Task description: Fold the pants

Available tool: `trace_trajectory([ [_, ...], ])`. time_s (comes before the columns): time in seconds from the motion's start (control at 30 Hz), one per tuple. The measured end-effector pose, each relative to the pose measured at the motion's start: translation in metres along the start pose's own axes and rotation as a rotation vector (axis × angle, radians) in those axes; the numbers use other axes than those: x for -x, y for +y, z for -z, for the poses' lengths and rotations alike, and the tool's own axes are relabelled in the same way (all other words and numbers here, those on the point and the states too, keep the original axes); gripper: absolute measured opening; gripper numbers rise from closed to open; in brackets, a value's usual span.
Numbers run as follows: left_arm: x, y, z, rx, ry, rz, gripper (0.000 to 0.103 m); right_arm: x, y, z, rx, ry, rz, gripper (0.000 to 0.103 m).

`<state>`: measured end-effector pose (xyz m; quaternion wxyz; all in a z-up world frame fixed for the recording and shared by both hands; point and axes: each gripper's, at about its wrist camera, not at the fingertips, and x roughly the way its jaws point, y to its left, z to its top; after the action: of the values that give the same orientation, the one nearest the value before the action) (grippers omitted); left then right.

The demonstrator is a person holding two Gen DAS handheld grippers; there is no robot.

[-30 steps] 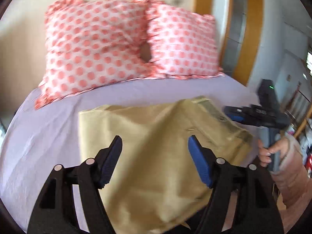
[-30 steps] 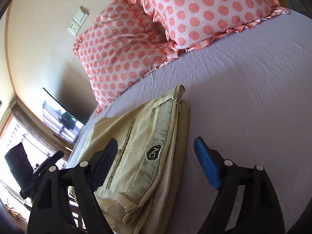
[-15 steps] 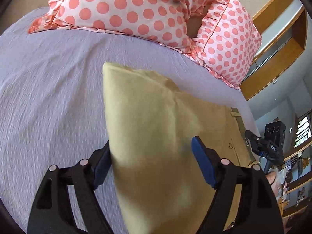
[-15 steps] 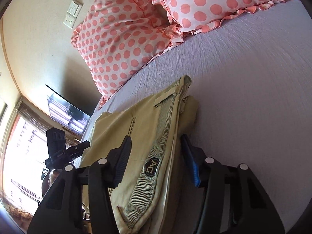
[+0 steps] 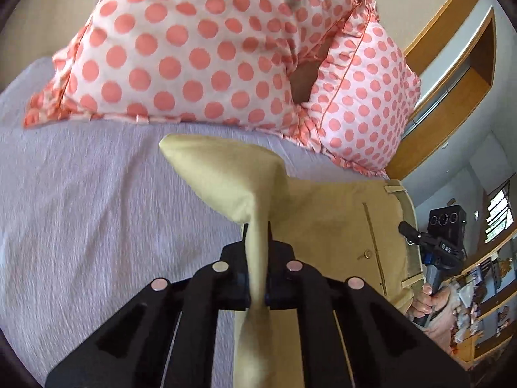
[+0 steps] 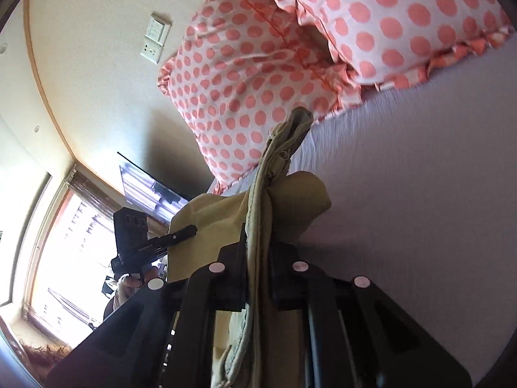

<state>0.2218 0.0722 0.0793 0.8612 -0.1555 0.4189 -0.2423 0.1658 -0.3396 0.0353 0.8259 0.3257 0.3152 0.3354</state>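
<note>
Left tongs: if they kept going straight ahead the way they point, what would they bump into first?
Probably the dotted pillows. The left tongs are pinching the pants, which would travel along. Beyond lies a strip of sheet, then the pillows; how far is hard to judge.

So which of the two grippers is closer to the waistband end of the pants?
Right. The right gripper is clamped on the waistband edge of the pants; the left gripper pinches the plain folded edge, with the waistband lying off toward its right.

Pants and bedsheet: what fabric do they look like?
Pants: matte khaki woven cloth, likely cotton twill; it creases softly where the left tool pinches it, with a ribbed waistband. Bedsheet: lilac, finely crinkled, probably light cotton.
</note>
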Motion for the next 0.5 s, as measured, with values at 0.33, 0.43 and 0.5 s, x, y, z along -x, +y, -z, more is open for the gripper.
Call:
trace_trajectory([
  [0.33, -0.111, 0.001, -0.065, -0.029, -0.008, -0.331, 0.017, -0.050, -0.059, -0.075, -0.036, -0.059, 0.371, 0.024],
  [0.43, -0.085, -0.001, -0.057, -0.073, -0.073, -0.364, 0.025, -0.035, -0.059, -0.069, -0.030, -0.081, 0.481, 0.031],
  [0.5, -0.064, -0.012, -0.049, -0.091, -0.117, -0.333, 0.027, -0.013, -0.046, -0.065, -0.013, -0.161, 0.398, 0.054],
])
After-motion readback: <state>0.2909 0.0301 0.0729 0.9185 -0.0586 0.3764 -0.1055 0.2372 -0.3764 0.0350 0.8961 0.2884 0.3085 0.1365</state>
